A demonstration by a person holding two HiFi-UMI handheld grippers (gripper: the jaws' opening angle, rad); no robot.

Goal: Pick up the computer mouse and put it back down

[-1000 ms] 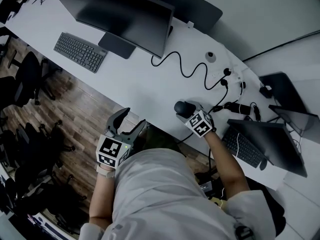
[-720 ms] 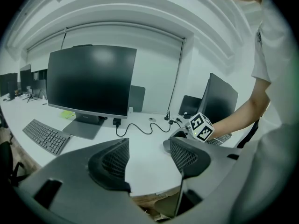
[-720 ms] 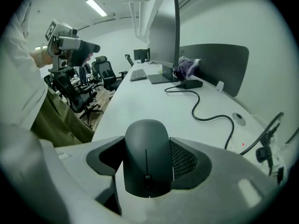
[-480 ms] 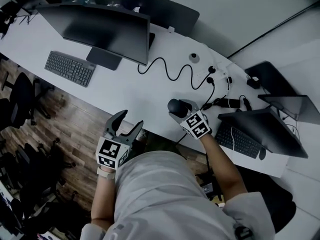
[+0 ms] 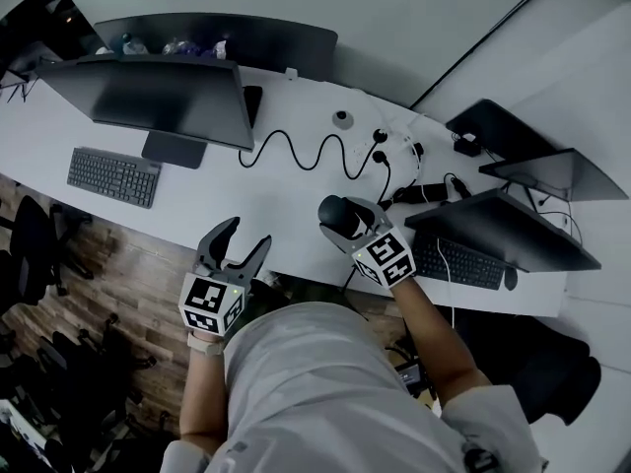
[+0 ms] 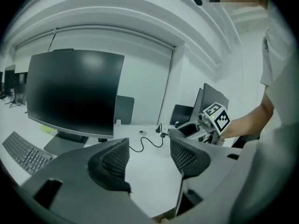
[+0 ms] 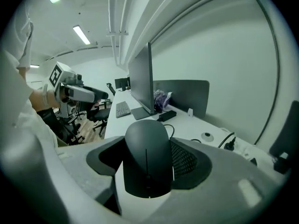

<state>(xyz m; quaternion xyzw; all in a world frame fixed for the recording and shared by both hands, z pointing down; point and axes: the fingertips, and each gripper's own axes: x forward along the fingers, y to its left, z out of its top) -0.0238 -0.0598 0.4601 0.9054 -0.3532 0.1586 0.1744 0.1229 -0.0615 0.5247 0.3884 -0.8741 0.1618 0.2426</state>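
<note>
A dark computer mouse (image 7: 146, 160) sits clamped between the jaws of my right gripper (image 7: 149, 164), lifted off the white desk (image 5: 286, 190). From the head view the mouse (image 5: 335, 213) hangs above the desk's near edge, with the right gripper (image 5: 350, 220) shut on it. My left gripper (image 5: 235, 247) hovers over the wooden floor just off the desk edge, jaws open and empty. In the left gripper view its jaws (image 6: 149, 160) stand apart with only the desk top between them.
A curved monitor (image 5: 148, 92) and keyboard (image 5: 111, 176) stand at the left. A black cable (image 5: 306, 151) snakes to a power strip (image 5: 399, 149). Another keyboard (image 5: 458, 262) and monitor (image 5: 498, 230) sit at the right. Office chairs (image 5: 30, 254) line the floor.
My right gripper has risen with the mouse in it, away from the desk top. The left gripper has drifted a little and stays open. The head camera has shifted, showing more wall.
</note>
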